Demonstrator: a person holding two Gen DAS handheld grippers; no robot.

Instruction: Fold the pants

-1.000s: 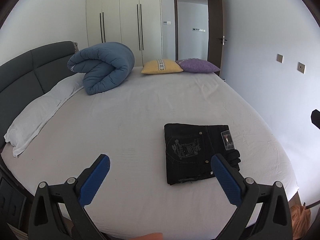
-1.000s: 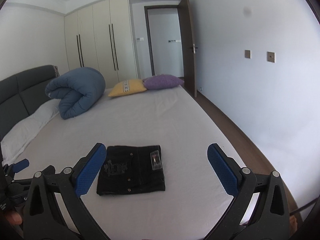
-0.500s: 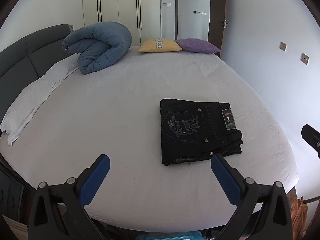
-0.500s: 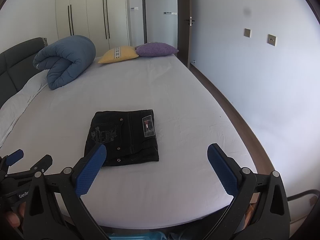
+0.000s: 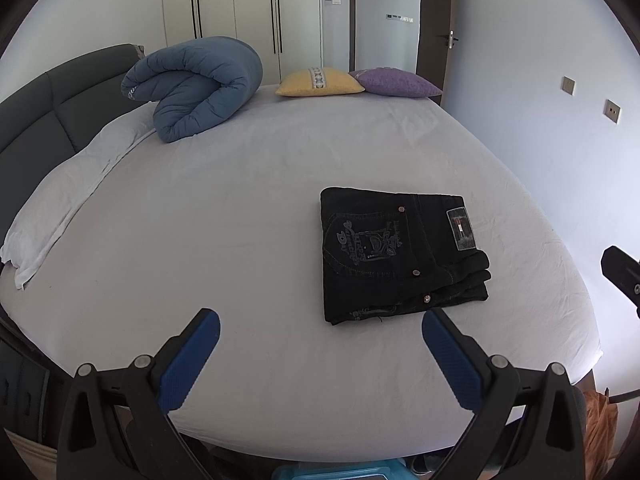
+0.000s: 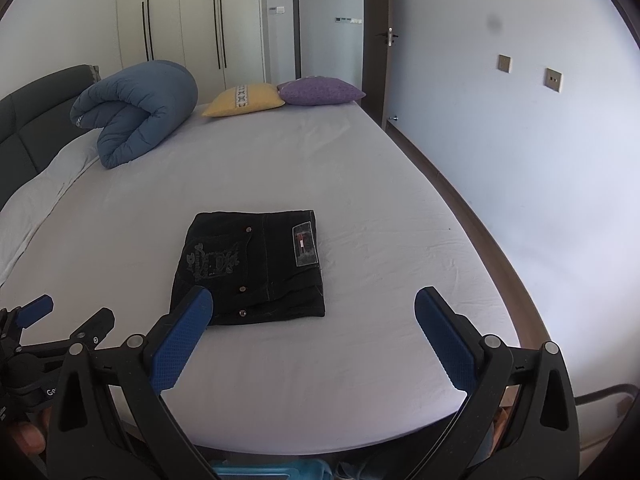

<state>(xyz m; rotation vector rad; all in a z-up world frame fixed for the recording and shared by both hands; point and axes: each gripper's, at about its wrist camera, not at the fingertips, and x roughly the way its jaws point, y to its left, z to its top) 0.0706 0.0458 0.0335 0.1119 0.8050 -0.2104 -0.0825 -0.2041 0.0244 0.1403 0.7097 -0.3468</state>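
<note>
Folding looks finished from where I sit: the black jeans [image 5: 400,252] lie on the white bed sheet [image 5: 240,208] as one compact rectangle, several layers stacked, back pocket embroidery and the waistband label [image 5: 461,228] facing up. In the right wrist view the same jeans [image 6: 252,268] sit square and flat, edges fairly even, with only the lower right corner showing the layers slightly stepped.

My left tongs [image 5: 320,360] are spread wide with nothing between the blue pads, held off the near edge of the jeans and not touching them. My right tongs [image 6: 312,336] are likewise spread and empty, hanging on the near side of the jeans; the left pad overlaps the bundle's near corner in the picture, but I judge it is above the cloth, not on it.

Beyond the jeans, toward the headboard [image 5: 36,112], sit a rolled blue duvet [image 5: 196,84], a yellow cushion [image 5: 320,82] and a purple cushion [image 5: 396,84], all well apart from the bundle.

What is left, as I judge it, is little: perhaps pressing the stepped corner flush, otherwise the task reads as complete and I can keep both tongs clear.
</note>
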